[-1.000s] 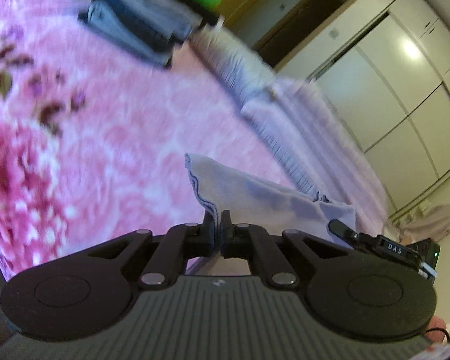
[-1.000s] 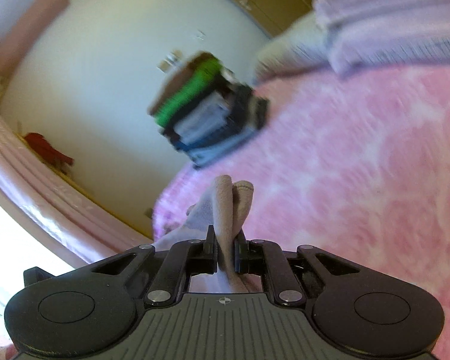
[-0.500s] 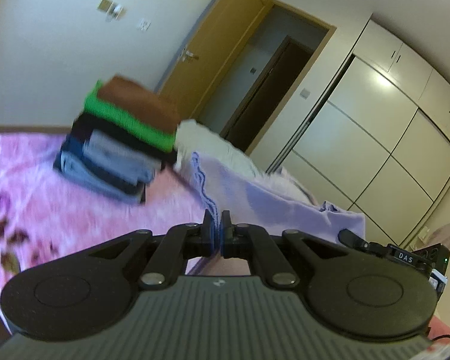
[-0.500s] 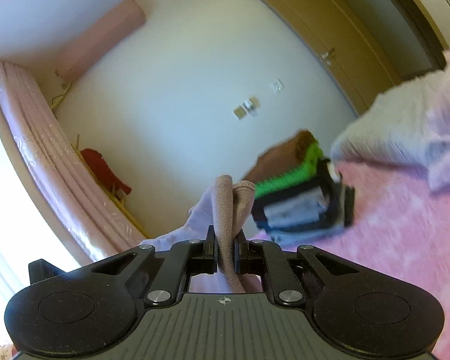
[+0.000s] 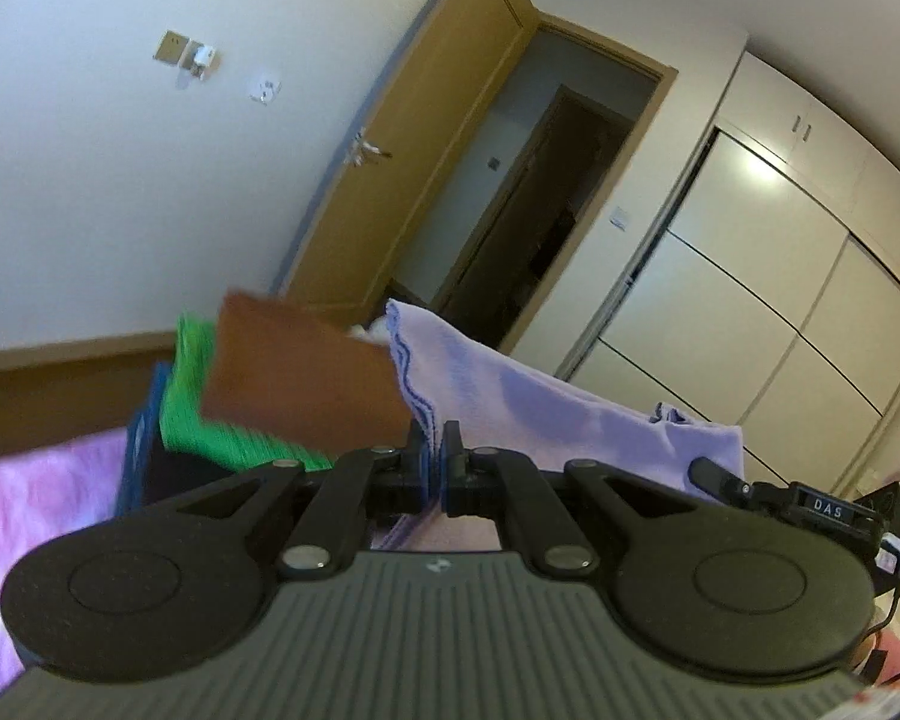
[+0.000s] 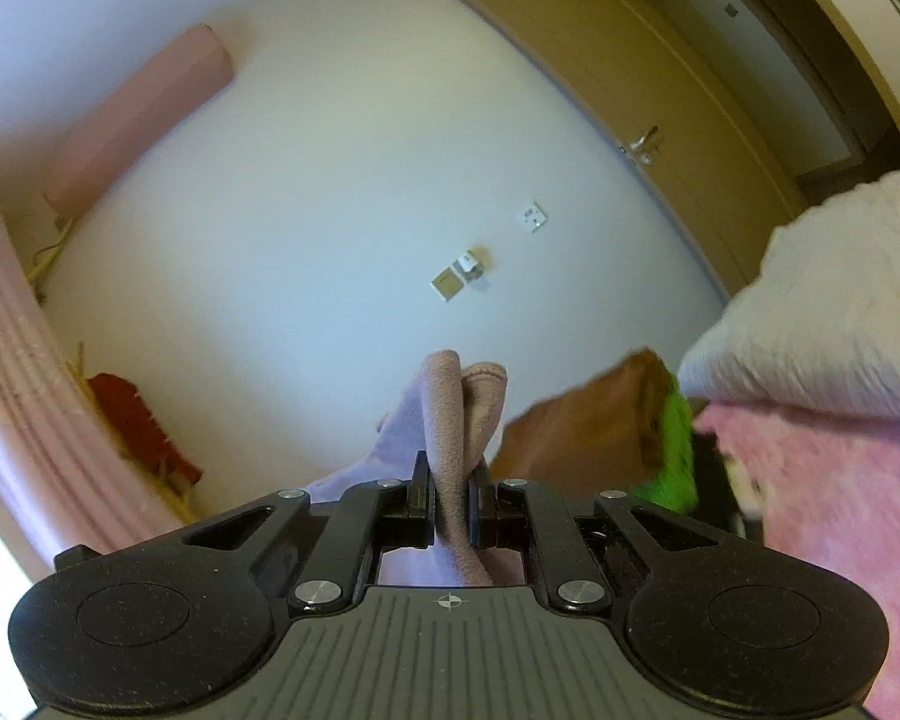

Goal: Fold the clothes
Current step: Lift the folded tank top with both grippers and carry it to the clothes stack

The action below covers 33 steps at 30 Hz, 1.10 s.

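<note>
Above the pink bed (image 6: 840, 510), each hand-held gripper, left (image 5: 433, 456) and right (image 6: 450, 480), pinches one end of your lilac cloth (image 5: 540, 402), which could knock the folded stack (image 5: 294, 390) if swung.

Two grippers are seen, left gripper (image 5: 432, 459) and right gripper (image 6: 452, 483). One lilac cloth (image 5: 528, 402) is held between them. One stack of folded clothes (image 5: 258, 396) is counted; perhaps four layers, though blurred. One pillow (image 6: 822, 312) is seen.
</note>
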Available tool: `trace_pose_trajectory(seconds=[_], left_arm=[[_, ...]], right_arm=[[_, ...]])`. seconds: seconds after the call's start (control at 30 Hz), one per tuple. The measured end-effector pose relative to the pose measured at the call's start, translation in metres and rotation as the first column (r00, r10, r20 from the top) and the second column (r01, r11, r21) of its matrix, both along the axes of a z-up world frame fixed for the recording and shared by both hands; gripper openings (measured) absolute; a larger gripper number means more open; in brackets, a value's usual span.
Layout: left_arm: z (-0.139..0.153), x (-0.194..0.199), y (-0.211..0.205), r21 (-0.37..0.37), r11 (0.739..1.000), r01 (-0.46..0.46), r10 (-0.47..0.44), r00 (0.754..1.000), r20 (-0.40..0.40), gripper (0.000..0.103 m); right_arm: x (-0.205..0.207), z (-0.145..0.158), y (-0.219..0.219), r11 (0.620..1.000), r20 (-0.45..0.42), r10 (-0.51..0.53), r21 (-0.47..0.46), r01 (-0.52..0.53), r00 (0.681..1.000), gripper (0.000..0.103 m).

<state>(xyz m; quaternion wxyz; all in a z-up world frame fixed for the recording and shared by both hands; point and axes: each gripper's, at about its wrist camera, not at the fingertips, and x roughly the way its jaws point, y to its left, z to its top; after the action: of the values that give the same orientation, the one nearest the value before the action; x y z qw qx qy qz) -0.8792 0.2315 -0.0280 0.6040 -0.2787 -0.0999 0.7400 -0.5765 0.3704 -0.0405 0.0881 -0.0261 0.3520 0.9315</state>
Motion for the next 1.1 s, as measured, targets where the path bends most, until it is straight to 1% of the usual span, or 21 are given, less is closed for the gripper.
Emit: trace_pose_trajectory(seconds=[0.07, 0.23, 0.3, 0.47, 0.6, 0.73, 0.83, 0.9, 1.03, 1.1], left_arm=[[0.000, -0.033, 0.023, 0.017, 1.000, -0.010, 0.010, 1.000, 0.005, 0.001], [0.002, -0.092, 0.073, 0.009, 0.999, -0.039, 0.039, 0.999, -0.008, 0.001], [-0.001, -0.112, 0.090, -0.002, 0.999, -0.052, 0.052, 0.999, 0.004, 0.001], [-0.018, -0.154, 0.129, -0.054, 0.997, -0.062, 0.064, 0.997, 0.049, 0.001], [-0.033, -0.174, 0.157, -0.091, 0.994, -0.058, 0.065, 0.995, 0.077, 0.001], [-0.049, -0.197, 0.181, -0.127, 0.990, -0.055, 0.069, 0.992, 0.109, 0.001], [-0.056, -0.208, 0.196, -0.147, 0.988, -0.050, 0.065, 0.993, 0.102, 0.001], [-0.059, -0.212, 0.205, -0.164, 0.985, -0.050, 0.064, 0.994, 0.083, 0.001], [-0.070, -0.221, 0.220, -0.191, 0.980, -0.054, 0.070, 0.995, 0.077, 0.001], [-0.076, -0.225, 0.229, -0.219, 0.974, -0.059, 0.078, 0.994, 0.076, 0.001]], right_arm=[[-0.038, 0.004, 0.020, 1.000, 0.000, 0.000, 0.009, 0.000, 1.000, 0.006], [-0.123, 0.006, 0.080, 0.999, 0.024, -0.003, -0.036, 0.004, 1.000, 0.006], [-0.148, 0.004, 0.098, 0.999, 0.036, 0.001, -0.053, 0.000, 0.999, 0.006], [-0.200, -0.013, 0.137, 0.996, 0.118, -0.001, -0.093, 0.012, 0.993, 0.006], [-0.230, -0.024, 0.164, 0.995, 0.180, -0.011, -0.096, 0.028, 0.984, 0.006], [-0.251, -0.042, 0.177, 0.995, 0.239, -0.027, -0.086, 0.049, 0.971, 0.006], [-0.258, -0.054, 0.182, 0.994, 0.264, -0.050, -0.081, 0.074, 0.963, 0.006], [-0.265, -0.061, 0.188, 0.992, 0.265, -0.063, -0.090, 0.090, 0.962, 0.006], [-0.274, -0.074, 0.196, 0.987, 0.288, -0.084, -0.108, 0.120, 0.954, 0.006], [-0.279, -0.081, 0.198, 0.987, 0.313, -0.092, -0.098, 0.129, 0.945, 0.006]])
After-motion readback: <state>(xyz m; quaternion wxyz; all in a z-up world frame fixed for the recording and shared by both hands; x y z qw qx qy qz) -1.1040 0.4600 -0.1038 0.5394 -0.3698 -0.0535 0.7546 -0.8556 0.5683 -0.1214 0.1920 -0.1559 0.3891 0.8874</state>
